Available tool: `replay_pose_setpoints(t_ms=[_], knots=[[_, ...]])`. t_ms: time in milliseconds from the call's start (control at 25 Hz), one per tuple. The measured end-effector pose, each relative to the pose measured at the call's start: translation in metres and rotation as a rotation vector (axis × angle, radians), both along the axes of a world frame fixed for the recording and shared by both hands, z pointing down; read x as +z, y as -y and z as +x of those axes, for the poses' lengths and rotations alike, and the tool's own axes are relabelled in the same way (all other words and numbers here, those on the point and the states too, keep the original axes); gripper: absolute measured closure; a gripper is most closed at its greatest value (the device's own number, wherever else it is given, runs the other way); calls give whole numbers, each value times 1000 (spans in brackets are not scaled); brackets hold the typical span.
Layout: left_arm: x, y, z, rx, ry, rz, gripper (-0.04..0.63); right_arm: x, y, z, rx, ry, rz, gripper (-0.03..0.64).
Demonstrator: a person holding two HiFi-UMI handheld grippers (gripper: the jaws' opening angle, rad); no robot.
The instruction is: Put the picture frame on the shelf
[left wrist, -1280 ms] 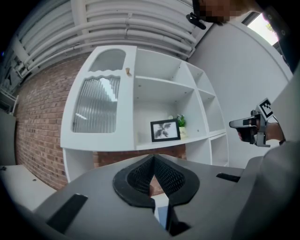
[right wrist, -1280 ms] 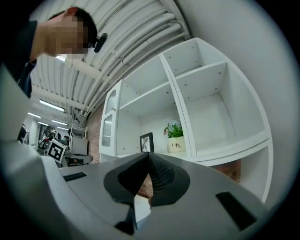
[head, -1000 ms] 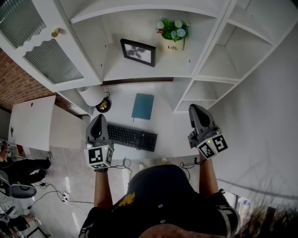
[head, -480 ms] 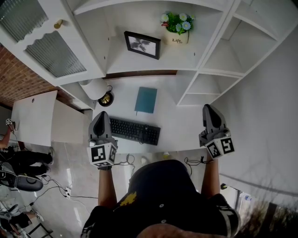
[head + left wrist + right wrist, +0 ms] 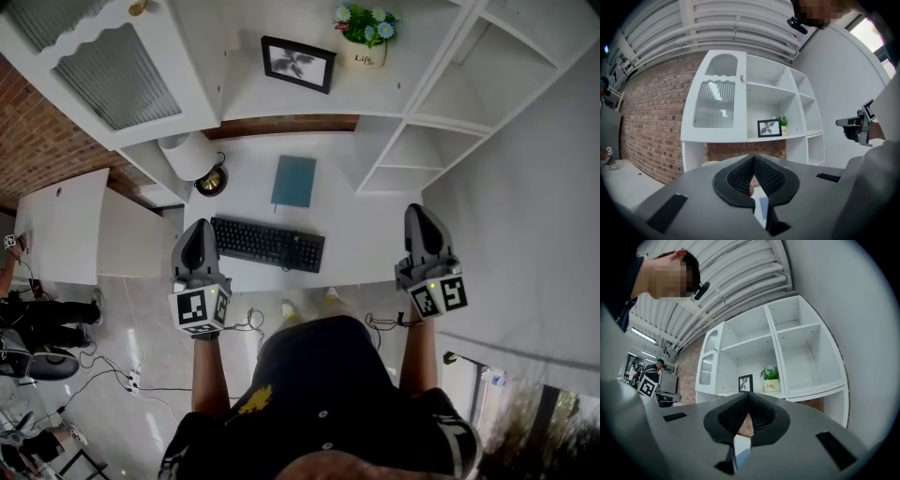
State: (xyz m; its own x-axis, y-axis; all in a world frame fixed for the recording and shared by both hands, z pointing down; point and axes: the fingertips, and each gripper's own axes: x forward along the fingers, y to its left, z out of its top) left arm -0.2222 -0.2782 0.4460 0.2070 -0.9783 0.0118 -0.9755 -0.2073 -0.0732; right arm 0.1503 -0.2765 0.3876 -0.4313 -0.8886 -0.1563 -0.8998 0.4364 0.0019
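Note:
A black picture frame (image 5: 299, 64) with a leaf print stands upright on the white shelf (image 5: 281, 101), left of a potted flower (image 5: 366, 37). The frame (image 5: 769, 127) also shows in the left gripper view and, edge-on (image 5: 746, 382), in the right gripper view. My left gripper (image 5: 198, 246) is held over the desk's front edge by the keyboard's left end, jaws shut and holding nothing. Level with it, my right gripper (image 5: 421, 228) hangs at the desk's right end, its jaws also together and without a load. Both are well short of the shelf.
On the white desk (image 5: 366, 253) lie a black keyboard (image 5: 268, 244) and a teal book (image 5: 293, 181). A white lamp (image 5: 192, 157) with a brass base stands at the left. A cabinet door (image 5: 108, 70) with ribbed glass hangs open at the upper left. Cables trail on the floor (image 5: 141, 375).
Both grippers have drawn back from the shelf toward the desk's front edge, and the shelf with the frame has slid up in the head view. Both stay shut.

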Motion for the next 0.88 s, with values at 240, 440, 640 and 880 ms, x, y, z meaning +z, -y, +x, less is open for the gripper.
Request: replay_pose_setpoints(t_ms=[240,440,640,880], knots=[[9,-15,-1,39,16,-1,577,10,-37,-5,35,-14,-9,611],[5,-16,11,82,15,10,577,8,-52,-5,54,-26,1,611],[3,-13,23,114,-2,30,577,8,-63,-10,63,-72,11,611],[10,-20,30,128,3,24,577,6,-65,-24,44,-108,40,611]])
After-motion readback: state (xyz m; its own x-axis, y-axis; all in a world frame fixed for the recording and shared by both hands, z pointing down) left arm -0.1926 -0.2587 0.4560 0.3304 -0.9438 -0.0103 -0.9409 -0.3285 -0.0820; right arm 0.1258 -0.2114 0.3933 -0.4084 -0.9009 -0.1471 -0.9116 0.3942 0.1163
